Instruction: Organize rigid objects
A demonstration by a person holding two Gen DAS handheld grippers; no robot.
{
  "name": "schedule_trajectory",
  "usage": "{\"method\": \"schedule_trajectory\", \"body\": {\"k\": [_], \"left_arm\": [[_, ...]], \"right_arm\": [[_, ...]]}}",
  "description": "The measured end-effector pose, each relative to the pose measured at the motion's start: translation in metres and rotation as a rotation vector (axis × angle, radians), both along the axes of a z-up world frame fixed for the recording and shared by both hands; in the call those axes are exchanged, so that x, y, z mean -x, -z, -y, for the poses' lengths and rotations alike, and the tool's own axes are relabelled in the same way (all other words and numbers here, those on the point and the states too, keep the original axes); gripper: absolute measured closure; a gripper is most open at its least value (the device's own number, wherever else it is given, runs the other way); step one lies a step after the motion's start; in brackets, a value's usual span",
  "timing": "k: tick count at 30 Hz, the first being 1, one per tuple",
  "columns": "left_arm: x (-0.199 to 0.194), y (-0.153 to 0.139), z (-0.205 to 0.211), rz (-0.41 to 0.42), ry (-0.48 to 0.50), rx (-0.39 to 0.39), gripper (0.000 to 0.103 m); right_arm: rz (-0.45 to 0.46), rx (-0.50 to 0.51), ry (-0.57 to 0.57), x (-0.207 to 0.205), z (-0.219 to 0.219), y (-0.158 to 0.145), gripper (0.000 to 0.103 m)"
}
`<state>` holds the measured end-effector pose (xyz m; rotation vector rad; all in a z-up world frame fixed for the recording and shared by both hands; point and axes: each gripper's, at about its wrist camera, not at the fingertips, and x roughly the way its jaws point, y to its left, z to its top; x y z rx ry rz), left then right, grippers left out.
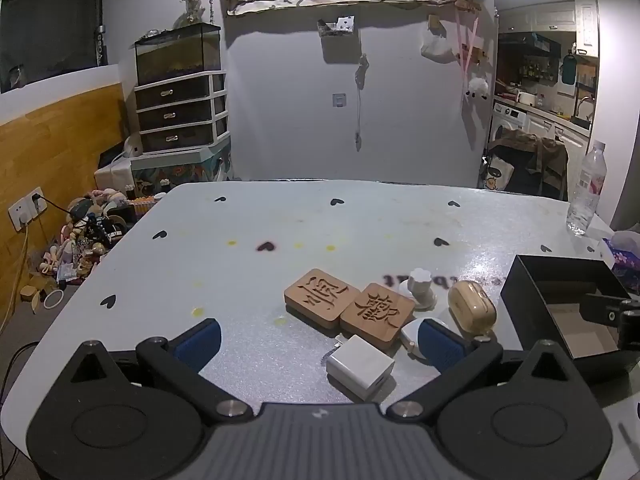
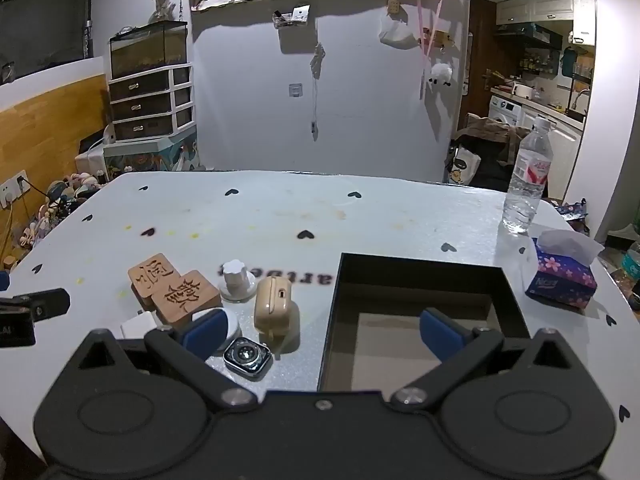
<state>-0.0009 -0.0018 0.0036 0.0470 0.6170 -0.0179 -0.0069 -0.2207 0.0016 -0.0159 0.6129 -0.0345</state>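
left hand-held gripper (image 1: 318,340): held wide open, empty | right hand-held gripper (image 2: 322,330): held wide open, empty | black box (image 2: 420,280): set on bench (image 2: 280,208)

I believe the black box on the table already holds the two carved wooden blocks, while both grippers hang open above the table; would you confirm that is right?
Not quite. The black box holds neither block; the right wrist view shows only its bare floor. The two carved wooden blocks lie side by side on the table, left of the box. The rest stands: the left gripper and right gripper both have their jaws wide apart, holding nothing.
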Motion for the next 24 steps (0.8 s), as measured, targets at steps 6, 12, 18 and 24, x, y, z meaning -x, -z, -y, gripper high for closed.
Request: {"method": "schedule_trajectory", "body": {"k": [6,12,18,24], "left_arm": [[0.0005,0.0,-0.0017,0.001,-0.001,0.0,0.0],[0.0029,-0.0016,-0.0022,0.006,0.003,0.0,0.0],[0.0041,0.001,-0.002,0.008,0.005,0.001,0.0],[0.0048,0.0009,-0.0016,0.01,0.007,0.001,0.0]], "right_arm": [[0.0,-0.002,-0.001,0.0006,-0.0002,0.0006,0.0],[0.002,-0.002,-0.002,-0.0001,0.0005,-0.0003,0.0],[0.002,-0.001,-0.002,0.0029,-0.0012,-0.0001,0.0],[0.001,-0.001,-0.001,0.0032,-0.0017,-0.0007,0.0]]}}
